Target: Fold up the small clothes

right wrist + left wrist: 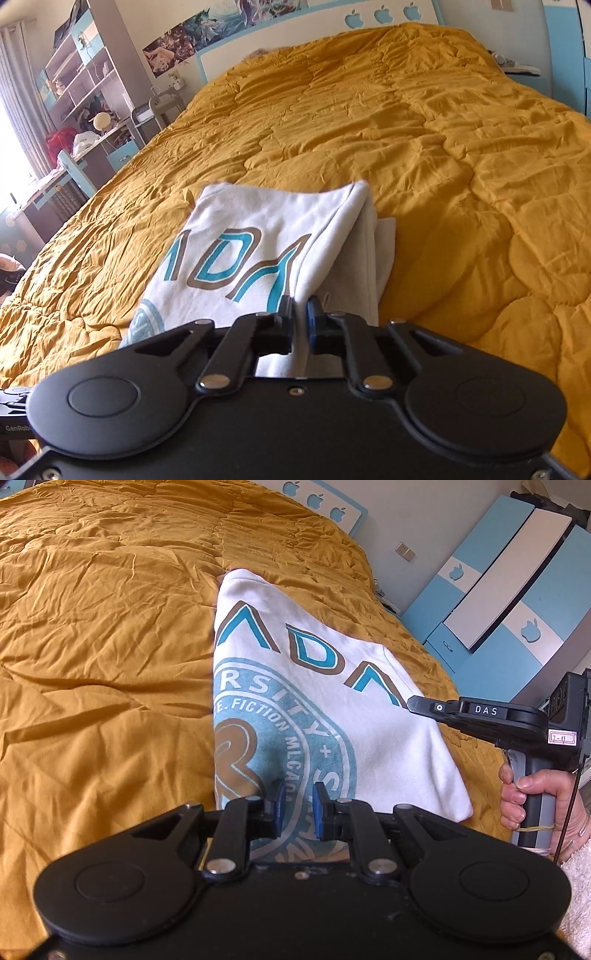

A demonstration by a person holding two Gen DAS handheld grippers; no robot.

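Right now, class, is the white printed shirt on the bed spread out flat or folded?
Folded: the white shirt shows stacked layers along its right edge, and its printed lettering is cut off at both sides.

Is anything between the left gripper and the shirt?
Nothing visible. The left gripper hangs open right over the white shirt on the quilt, with no object between. The right gripper is shut on the shirt's edge.

A mustard quilt (424, 155) covers the bed. At its far end stands a white and blue headboard (384, 16) with apple cutouts. Left, shelves (79, 79) and a desk (92, 147) stand near a bright curtained window (14, 122). Right, a blue and white wardrobe (517, 590).
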